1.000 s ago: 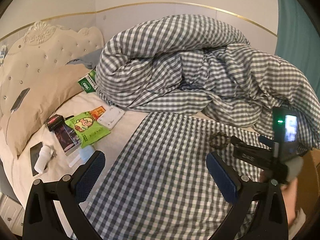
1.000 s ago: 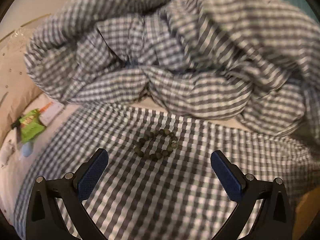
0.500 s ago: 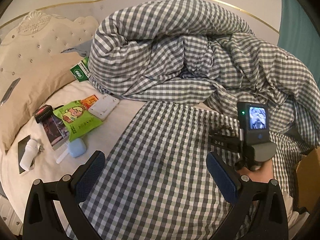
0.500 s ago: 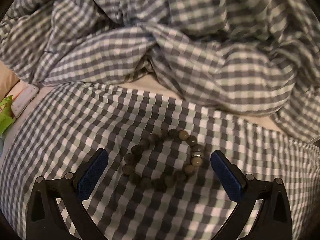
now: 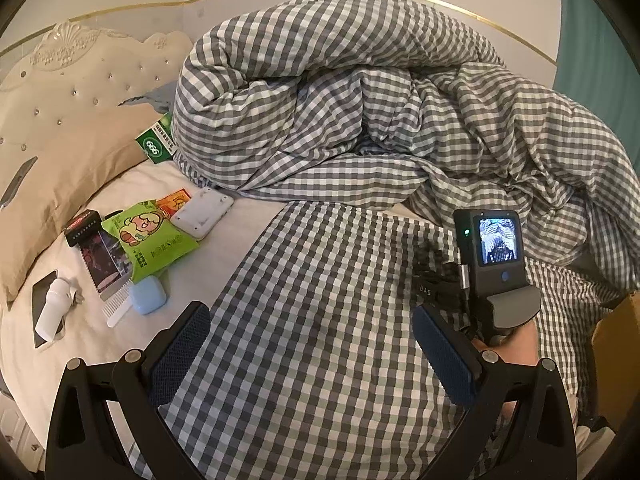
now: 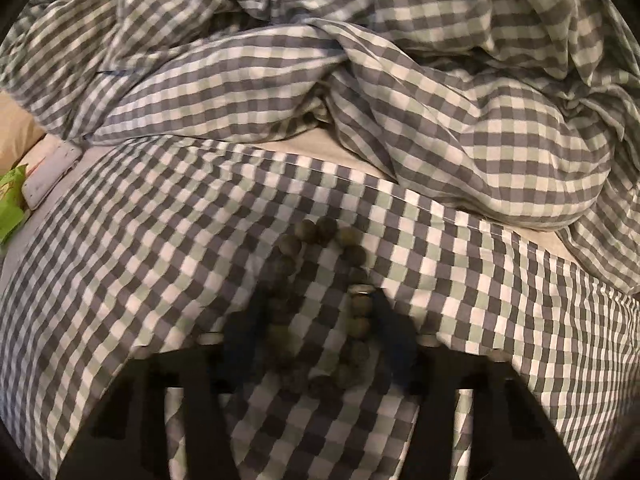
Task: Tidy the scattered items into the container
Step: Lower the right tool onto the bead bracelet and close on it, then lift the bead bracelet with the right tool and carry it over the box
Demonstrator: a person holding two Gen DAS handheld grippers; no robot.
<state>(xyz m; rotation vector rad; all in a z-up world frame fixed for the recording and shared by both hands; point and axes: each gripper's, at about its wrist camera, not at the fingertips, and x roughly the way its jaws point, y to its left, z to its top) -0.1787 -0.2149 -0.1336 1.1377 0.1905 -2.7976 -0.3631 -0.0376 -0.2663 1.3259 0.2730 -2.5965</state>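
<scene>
We count one bead bracelet (image 6: 320, 304), one quilt (image 5: 380, 120) and one pillow (image 5: 72, 160). We count one comb (image 5: 116, 312), one green packet (image 5: 148, 240), two grippers.

The duvet (image 5: 360, 120) is soft woven cloth, matt. The beads (image 6: 320, 300) look dull, with one shiny metal ring. The snack bag (image 5: 148, 240) is glossy plastic.

A bracelet of round dull olive-brown beads (image 6: 320, 304) with one silver spacer lies flat on the grey-and-white checked sheet (image 6: 120, 264), squeezed into a narrow elongated loop.
</scene>
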